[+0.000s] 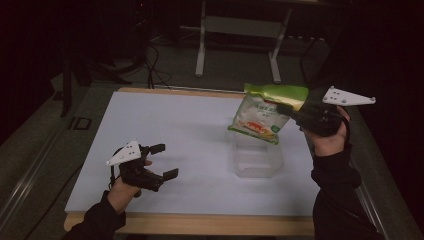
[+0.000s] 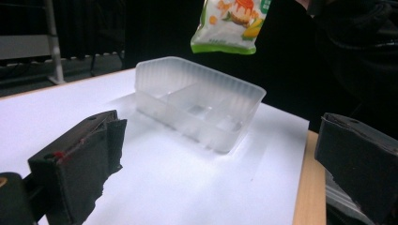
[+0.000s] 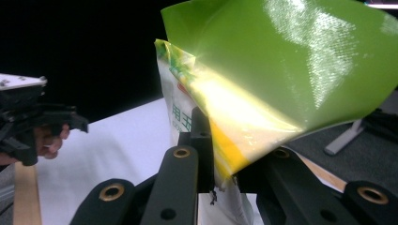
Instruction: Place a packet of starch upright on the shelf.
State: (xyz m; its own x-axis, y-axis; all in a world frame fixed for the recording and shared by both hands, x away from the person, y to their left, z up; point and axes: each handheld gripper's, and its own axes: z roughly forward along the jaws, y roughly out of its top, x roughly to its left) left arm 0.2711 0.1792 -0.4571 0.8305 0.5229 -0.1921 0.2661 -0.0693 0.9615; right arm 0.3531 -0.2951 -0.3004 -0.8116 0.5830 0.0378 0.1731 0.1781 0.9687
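A green and white snack bag (image 1: pixel 262 112) hangs in the air above a clear plastic tray (image 1: pixel 257 157) on the white table top. My right gripper (image 1: pixel 295 111) is shut on the bag's green top edge (image 3: pixel 281 84) and holds it at the right side of the table. The bag's lower end (image 2: pixel 230 26) dangles over the tray's far side (image 2: pixel 197 105). My left gripper (image 1: pixel 164 160) hovers low at the front left, open with nothing between its jaws, pointing toward the tray.
The white sheet (image 1: pixel 175 135) covers a wooden table with a bare wood strip (image 1: pixel 200 224) along the near edge. A metal table frame (image 1: pixel 235 30) stands on the dark floor behind.
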